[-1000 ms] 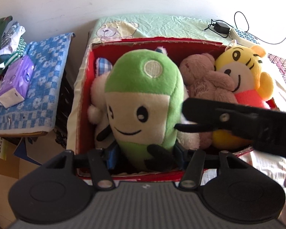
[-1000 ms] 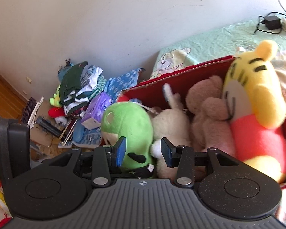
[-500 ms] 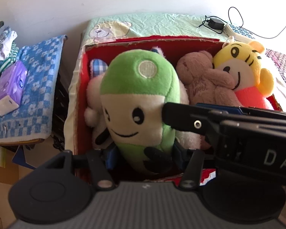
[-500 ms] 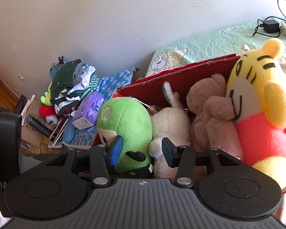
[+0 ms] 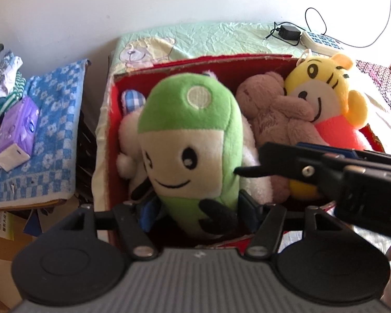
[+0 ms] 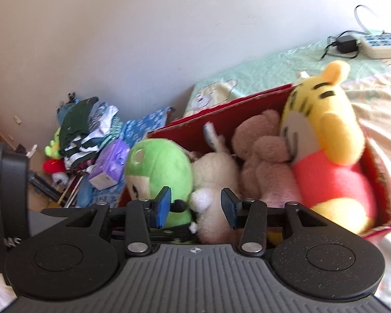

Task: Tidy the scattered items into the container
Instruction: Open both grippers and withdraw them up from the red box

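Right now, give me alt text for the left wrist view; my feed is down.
The left gripper has its jaws shut on a green plush, held over a red box with a white plush, brown bear and yellow tiger inside. The right gripper reaches in from the right, jaws open.

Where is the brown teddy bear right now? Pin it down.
In the left wrist view the brown teddy bear lies inside the red box, right of centre, between the green plush and the yellow tiger plush, pressed against the tiger.
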`<state>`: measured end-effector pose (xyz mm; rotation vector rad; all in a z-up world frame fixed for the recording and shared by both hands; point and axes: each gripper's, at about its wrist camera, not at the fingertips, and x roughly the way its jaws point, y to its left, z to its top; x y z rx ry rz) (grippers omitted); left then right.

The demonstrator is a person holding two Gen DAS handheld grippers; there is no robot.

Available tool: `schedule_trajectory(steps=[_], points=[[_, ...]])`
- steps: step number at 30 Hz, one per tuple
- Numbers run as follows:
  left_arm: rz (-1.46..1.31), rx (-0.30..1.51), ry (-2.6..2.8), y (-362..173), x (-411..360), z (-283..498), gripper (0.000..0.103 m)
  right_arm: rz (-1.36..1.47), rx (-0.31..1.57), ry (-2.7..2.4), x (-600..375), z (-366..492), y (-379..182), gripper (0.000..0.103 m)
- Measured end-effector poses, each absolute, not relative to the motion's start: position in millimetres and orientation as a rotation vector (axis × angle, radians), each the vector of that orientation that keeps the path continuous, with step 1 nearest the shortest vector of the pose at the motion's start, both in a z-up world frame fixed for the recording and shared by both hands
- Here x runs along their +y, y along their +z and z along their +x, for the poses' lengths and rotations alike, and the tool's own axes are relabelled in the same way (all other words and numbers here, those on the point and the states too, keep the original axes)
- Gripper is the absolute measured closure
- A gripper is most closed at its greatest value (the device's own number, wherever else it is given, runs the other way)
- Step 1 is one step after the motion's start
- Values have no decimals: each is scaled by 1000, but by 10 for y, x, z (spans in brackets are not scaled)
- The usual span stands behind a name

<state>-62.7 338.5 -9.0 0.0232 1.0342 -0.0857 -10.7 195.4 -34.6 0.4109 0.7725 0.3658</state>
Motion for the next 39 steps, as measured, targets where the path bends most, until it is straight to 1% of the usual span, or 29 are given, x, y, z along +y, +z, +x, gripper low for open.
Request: schedule_trajectory(steps=[4, 7, 11, 13, 18, 23, 25, 29, 31, 33, 39], points=[[41, 993, -92, 46, 3358, -749, 31, 358, 755, 288, 1912, -196, -303, 56], [68, 944, -93, 158, 3306, -856, 22, 341, 733, 244, 1828, -277, -271, 56], [113, 884, -55, 302, 3173, -955, 22, 343, 694, 210, 1664, -391, -222, 56], [103, 862, -56, 382, 3098, -1008, 22, 348, 687, 199, 1565, -436, -200, 58], [83, 837, -89, 497, 2754, -1099, 22, 328, 686, 158, 1267, -514, -129, 58], [71, 863, -103, 436, 2298, -1124, 21, 316, 704, 131, 922, -620, -101, 58], [77, 878, -100, 387, 2109, -1141, 15, 305, 715, 112, 780, -666, -110, 58], [79, 893, -95, 312, 1762, -1189, 12, 307, 738, 82, 513, -739, -156, 58], [67, 905, -98, 264, 1610, -1206, 6, 301, 753, 57, 381, -766, -186, 58], [64, 915, -82, 205, 1458, -1218, 3, 293, 773, 31, 248, -792, -226, 58], [47, 962, -32, 16, 1107, -1176, 2, 246, 831, -44, -46, -871, -366, 56]])
